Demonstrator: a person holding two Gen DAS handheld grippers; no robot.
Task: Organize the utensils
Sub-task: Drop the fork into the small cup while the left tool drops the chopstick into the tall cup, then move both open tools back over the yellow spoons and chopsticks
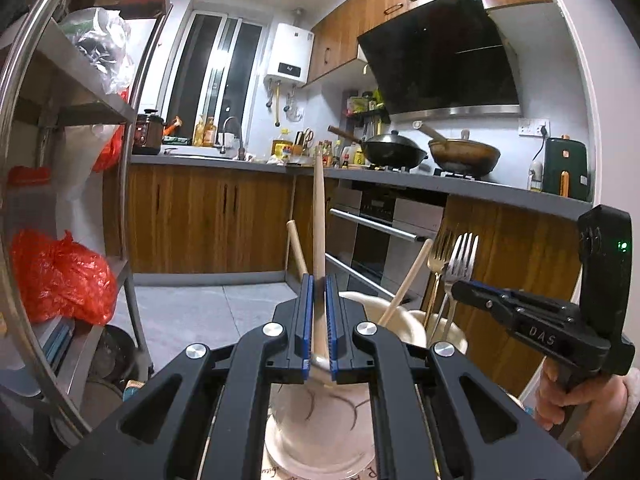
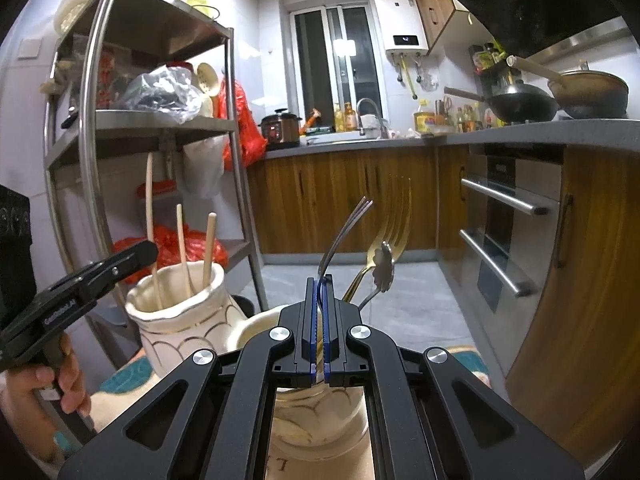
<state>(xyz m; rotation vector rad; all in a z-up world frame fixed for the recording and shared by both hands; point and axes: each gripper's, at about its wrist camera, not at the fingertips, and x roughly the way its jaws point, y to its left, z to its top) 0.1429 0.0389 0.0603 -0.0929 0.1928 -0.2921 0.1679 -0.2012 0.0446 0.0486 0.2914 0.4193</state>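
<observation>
A wooden chopstick [image 1: 319,240] is clamped upright by the left hand-held gripper [image 1: 319,280] above the left vase [image 2: 180,316] (two more stand inside). A silver fork [image 2: 340,236] is pinched by the right hand-held gripper [image 2: 319,284] over the neighbouring vase [image 2: 320,420], beside a gold fork [image 2: 394,224].

Cream vase [image 2: 180,300], gold scallop lines; gold fork [image 2: 394,224]

**Utensils sorted into two cream jars**

Left jar [image 2: 180,312], cream with thin curved lines, holds three pale wooden sticks [image 2: 182,248] standing near upright, the tallest [image 1: 319,240] clamped between blue pads. Right jar [image 2: 320,420], just beside it, holds a steel fork [image 2: 340,236], tines up and pinched at its stem, a gold fork [image 2: 396,216] and a flower-ended steel handle [image 2: 382,268].
</observation>
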